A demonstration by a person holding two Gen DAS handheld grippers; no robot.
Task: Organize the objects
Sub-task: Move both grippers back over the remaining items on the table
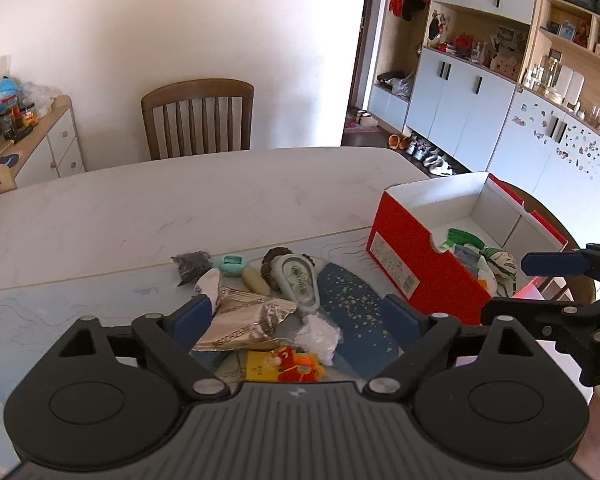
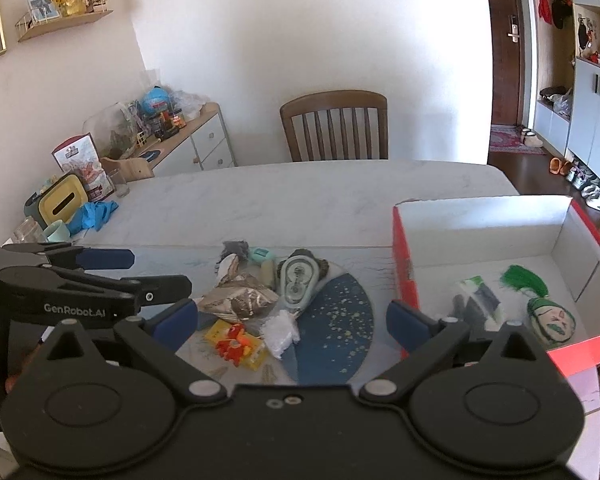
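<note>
A small pile lies on the table: a silver foil packet (image 1: 244,320) (image 2: 240,300), a correction-tape dispenser (image 1: 300,280) (image 2: 298,282), a crumpled white plastic (image 1: 318,336) (image 2: 280,332) and a yellow card with a red-orange toy (image 1: 288,366) (image 2: 236,344). To its right stands an open red box (image 1: 420,268) (image 2: 404,264) holding a green-tasselled painted ornament (image 2: 550,318) and a white-green packet (image 2: 476,300). My left gripper (image 1: 296,316) (image 2: 140,274) hovers open over the pile, touching nothing. My right gripper (image 2: 294,320) (image 1: 540,284) is open too, between the pile and the box.
A blue speckled fan-shaped mat (image 1: 352,300) lies under the pile's right side. A wooden chair (image 2: 334,128) stands at the far table edge. Blue gloves (image 2: 92,216), a glass (image 2: 120,186) and a yellow-topped tissue box (image 2: 62,200) sit at the table's left end.
</note>
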